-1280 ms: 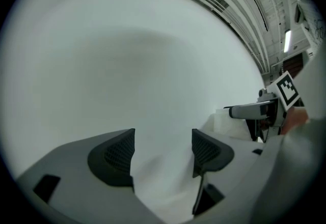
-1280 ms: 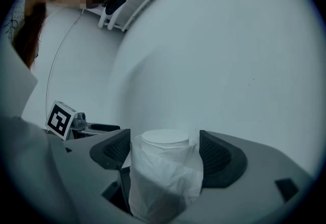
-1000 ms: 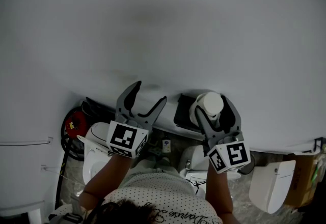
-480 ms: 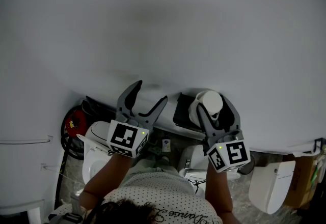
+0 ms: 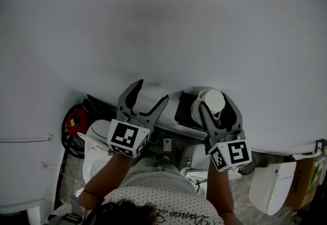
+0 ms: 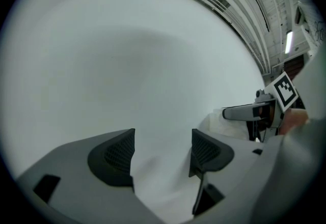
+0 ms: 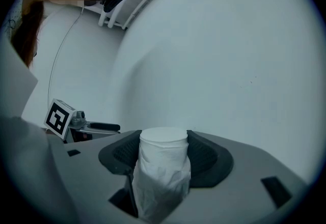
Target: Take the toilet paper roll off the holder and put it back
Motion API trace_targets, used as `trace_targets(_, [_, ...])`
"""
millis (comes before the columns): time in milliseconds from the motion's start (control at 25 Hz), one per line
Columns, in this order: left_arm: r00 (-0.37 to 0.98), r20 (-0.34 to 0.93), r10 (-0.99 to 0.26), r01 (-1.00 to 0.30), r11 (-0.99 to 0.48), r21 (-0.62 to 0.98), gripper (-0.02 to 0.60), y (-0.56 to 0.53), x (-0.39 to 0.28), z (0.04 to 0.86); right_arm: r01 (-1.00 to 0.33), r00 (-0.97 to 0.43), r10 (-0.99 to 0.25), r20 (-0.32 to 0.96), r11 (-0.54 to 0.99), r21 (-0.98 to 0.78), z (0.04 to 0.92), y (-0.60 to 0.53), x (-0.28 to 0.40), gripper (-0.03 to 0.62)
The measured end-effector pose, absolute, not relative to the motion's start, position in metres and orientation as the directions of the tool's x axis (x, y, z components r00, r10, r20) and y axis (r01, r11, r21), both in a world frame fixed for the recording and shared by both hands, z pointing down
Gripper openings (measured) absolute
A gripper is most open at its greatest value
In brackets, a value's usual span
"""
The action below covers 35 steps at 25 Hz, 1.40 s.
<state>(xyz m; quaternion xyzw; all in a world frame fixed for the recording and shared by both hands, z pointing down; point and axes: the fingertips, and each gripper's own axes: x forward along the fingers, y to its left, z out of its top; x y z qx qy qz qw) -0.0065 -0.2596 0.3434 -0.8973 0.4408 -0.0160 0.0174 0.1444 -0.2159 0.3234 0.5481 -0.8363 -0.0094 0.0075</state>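
The right tongs (image 7: 163, 142) are recorded closing on the toilet paper roll (image 7: 162, 177), which is pressed between the pads just beside the dark holder (image 5: 184, 109), so lift-off is judged imminent; the left tongs (image 6: 161, 152), left of the holder, are held open and empty.

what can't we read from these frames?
Holder: head view, dim, partly behind the toilet paper roll and the right tongs closing around it.
Roll's lower end: right gripper view, buried in the tongs' body.
Roll on or off the holder: no view shows it.
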Motion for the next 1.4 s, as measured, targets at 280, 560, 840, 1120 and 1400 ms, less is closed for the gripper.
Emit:
trace_targets(280, [0.608,0.017,-0.793,-0.792,-0.608,-0.053,0.334,-0.26,-0.009,0.344,-0.914,-0.405,-0.914,0.004,0.405,0.004,0.328,-0.22,0.147,0.279])
trace_targets(560, [0.61,0.013,-0.792,-0.791,-0.61,-0.054,0.334,-0.26,-0.008,0.343,-0.91,-0.414,-0.91,0.006,0.415,0.013,0.326,-0.221,0.147,0.281])
trace_targets(840, [0.613,0.013,-0.79,-0.789,-0.612,-0.054,0.334,-0.261,-0.004,0.34,-0.905,-0.426,-0.905,-0.019,0.426,0.015,0.309,-0.222,0.15,0.279])
trace_targets(1120, [0.614,0.005,-0.789,-0.788,-0.613,-0.055,0.334,-0.26,-0.004,0.338,-0.902,-0.432,-0.9,-0.049,0.431,0.029,0.29,-0.22,0.15,0.281])
trace_targets(1400, [0.616,0.005,-0.788,-0.786,-0.616,-0.054,0.334,-0.259,-0.004,0.34,-0.9,-0.436,-0.897,-0.068,0.434,0.039,0.277,-0.215,0.151,0.281])
